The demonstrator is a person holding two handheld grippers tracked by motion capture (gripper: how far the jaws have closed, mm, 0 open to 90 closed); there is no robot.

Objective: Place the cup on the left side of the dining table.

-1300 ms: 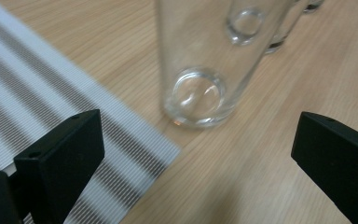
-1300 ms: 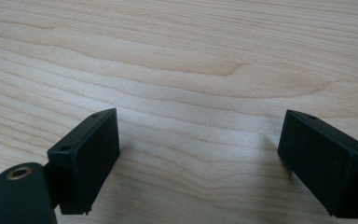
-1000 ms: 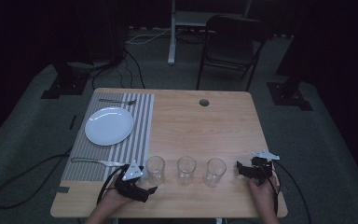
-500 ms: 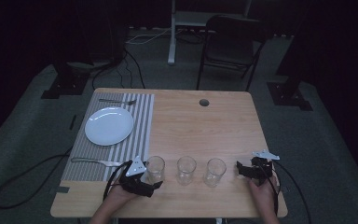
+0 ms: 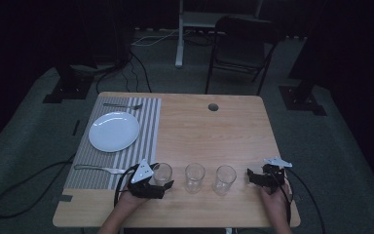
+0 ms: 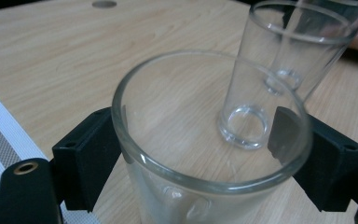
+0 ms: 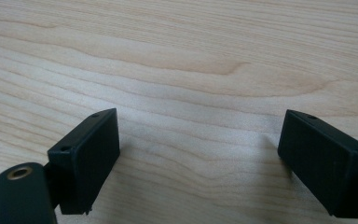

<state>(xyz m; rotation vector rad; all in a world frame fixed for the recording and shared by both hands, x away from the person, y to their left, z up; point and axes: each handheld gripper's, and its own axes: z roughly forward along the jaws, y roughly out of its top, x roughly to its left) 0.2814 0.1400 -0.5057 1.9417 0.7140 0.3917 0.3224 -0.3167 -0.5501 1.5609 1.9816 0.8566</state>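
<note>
Three clear glasses stand in a row near the table's front edge. My left gripper [image 5: 160, 181] [image 6: 198, 144] has just been closing its jaws around the leftmost glass [image 5: 161, 172] [image 6: 205, 184]; both black pads [image 6: 98, 149] now touch its wall. The glass stands upright on the wood. Just beyond it are the middle glass [image 5: 194, 176] [image 6: 289, 70] and the right glass [image 5: 224, 179]. My right gripper [image 5: 251, 176] [image 7: 198, 154] rests low over the bare tabletop to the right of the row, open, with nothing between its pads.
A striped placemat [image 5: 141, 146] at the left carries a white plate [image 5: 114, 131], a fork [image 5: 121, 105] at its far end and another utensil [image 5: 97, 169] at its near end. A round hole [image 5: 213, 107] is in the tabletop's far side. A chair [image 5: 238, 44] stands behind the table.
My left gripper has moved right to the leftmost glass, and its jaws now sit around it. The right gripper has stayed where it was.
</note>
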